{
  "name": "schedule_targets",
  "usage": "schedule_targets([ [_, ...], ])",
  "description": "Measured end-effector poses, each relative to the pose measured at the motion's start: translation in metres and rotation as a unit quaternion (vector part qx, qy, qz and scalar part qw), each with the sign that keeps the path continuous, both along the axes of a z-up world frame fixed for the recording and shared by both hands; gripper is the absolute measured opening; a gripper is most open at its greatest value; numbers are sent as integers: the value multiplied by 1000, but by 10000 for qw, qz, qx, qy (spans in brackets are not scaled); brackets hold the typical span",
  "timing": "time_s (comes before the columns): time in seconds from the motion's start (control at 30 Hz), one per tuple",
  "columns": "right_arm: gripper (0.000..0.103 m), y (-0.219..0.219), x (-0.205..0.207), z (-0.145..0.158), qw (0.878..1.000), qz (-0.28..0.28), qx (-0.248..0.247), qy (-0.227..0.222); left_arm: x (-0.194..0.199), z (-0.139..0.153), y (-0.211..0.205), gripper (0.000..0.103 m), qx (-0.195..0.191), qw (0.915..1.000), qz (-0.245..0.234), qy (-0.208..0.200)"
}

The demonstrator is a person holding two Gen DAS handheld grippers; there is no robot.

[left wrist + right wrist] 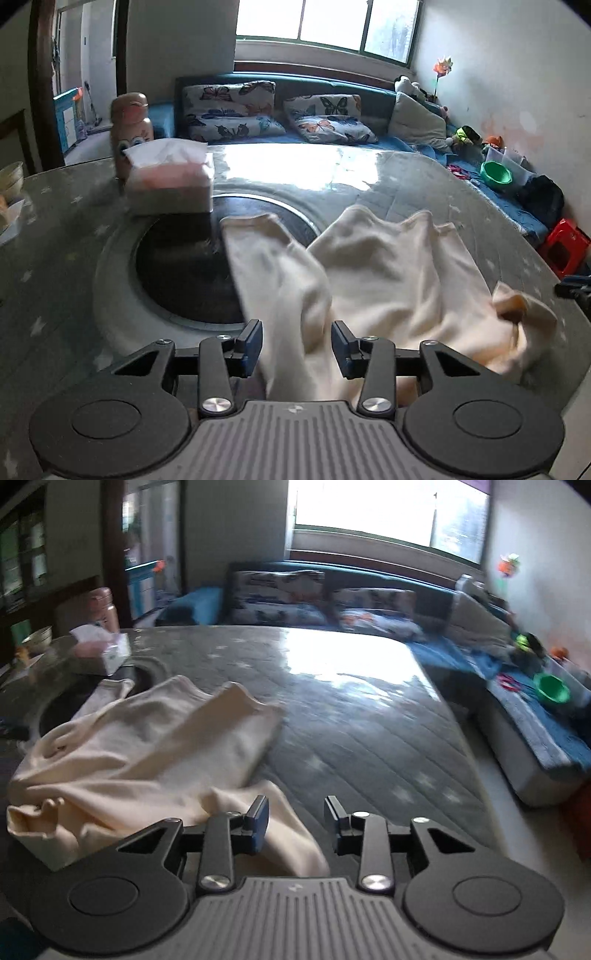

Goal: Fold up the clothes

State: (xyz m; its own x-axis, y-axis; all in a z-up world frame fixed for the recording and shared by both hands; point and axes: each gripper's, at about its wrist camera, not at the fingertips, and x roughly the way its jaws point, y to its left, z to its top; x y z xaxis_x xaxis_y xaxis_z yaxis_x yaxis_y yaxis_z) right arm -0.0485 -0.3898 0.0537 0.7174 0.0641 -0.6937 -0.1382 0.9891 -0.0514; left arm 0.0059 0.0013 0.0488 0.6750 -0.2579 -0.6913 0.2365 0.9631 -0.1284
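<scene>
Shirt [388, 273], cream and rumpled, sprawls across the grey quilted table [55, 258], one sleeve draped over the dark round inset [184, 266]. Your left gripper [297, 345] hovers with jaws spread, cloth running between them but not pinched. Your right gripper [296, 821] is likewise released, one finger over a fold at the garment's near edge. A tissue box [170, 181] and pink bottle [129, 125] stand beyond the inset.
</scene>
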Motion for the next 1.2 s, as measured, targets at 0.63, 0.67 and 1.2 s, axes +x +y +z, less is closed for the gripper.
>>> schedule_targets([
  [0.63, 34, 30, 129, -39, 9993, 108, 250, 259, 128, -44, -81, 41, 359, 9971, -658, 93],
  [0.67, 34, 30, 131, -41, 9992, 87, 260, 274, 131, -47, -82, 40, 372, 9970, -671, 104],
  [1.2, 40, 30, 148, -54, 9989, -25, 305, 349, 147, -49, -79, 44, 255, 9977, -628, 66],
])
